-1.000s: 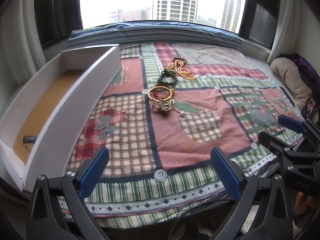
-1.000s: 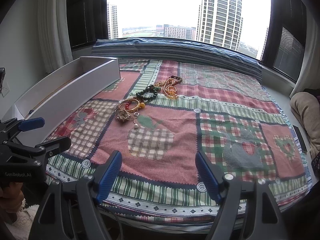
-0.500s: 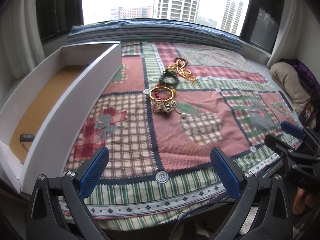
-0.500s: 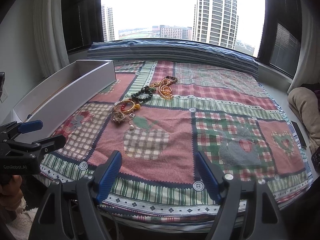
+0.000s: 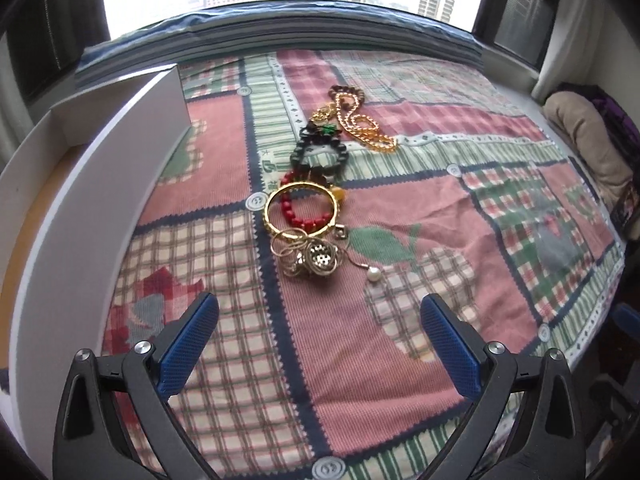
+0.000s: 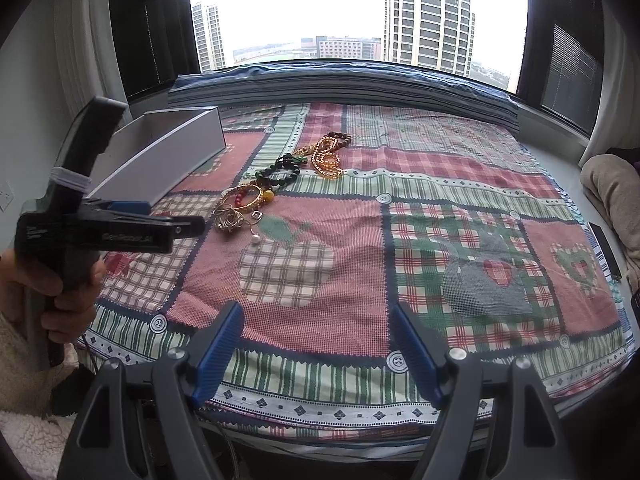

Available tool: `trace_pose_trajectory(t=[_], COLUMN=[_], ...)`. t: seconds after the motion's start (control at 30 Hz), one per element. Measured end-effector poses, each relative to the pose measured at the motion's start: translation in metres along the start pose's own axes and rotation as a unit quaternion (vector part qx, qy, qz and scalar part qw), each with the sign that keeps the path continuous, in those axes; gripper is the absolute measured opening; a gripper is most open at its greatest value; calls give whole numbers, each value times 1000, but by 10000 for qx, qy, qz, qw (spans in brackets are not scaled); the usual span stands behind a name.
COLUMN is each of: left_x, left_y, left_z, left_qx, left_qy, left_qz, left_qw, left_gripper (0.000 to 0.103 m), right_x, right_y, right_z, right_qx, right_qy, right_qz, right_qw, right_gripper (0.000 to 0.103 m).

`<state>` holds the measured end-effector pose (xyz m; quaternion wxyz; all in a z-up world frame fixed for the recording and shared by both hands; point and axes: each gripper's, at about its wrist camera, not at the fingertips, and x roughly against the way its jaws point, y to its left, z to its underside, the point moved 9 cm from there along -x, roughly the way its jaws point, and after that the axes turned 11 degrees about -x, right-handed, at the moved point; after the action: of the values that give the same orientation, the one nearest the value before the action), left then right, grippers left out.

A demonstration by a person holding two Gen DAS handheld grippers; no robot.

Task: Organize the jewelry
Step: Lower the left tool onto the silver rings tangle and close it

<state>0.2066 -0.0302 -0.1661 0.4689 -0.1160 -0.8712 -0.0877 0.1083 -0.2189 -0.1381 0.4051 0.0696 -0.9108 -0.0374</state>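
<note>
A line of jewelry lies on the patchwork cloth (image 5: 360, 360): a gold chain (image 5: 360, 128), a dark bead bracelet (image 5: 320, 152), a gold bangle (image 5: 301, 210) over red beads, a silver tangle (image 5: 316, 258) and a pearl (image 5: 373, 275). My left gripper (image 5: 320, 344) is open and empty, just short of the silver tangle. It also shows in the right wrist view (image 6: 160, 220), beside the tangle (image 6: 229, 220). My right gripper (image 6: 316, 352) is open and empty over the cloth's near edge.
A long white box (image 5: 132, 168) with a tan floor stands along the cloth's left side. A folded blue blanket (image 6: 340, 84) lines the window sill at the back. A beige cushion (image 5: 584, 136) lies at the right edge.
My left gripper has moved forward and right, close to the jewelry. The right gripper has barely moved.
</note>
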Motion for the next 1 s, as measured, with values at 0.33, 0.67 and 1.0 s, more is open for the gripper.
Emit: trace_pose_trajectory(t=[0.33,0.67,1.0], left_x=[-72,-15,60], left_y=[6,2,14], left_z=[-6,12,38], left_qx=[127,301,585], left_qy=[478,168,-192], left_qz=[81,519,402], left_qw=[9987,9981,9973], left_gripper=[48,39,39], right_x=[-11,-15,-16], right_y=[-19,-25,-17], right_z=[3,-1,1], right_qx=[-191,-302,-247], right_qy=[155,138,157], right_qz=[61,55,47], right_qw=[9997,9994,9996], right_gripper=[77,77,77])
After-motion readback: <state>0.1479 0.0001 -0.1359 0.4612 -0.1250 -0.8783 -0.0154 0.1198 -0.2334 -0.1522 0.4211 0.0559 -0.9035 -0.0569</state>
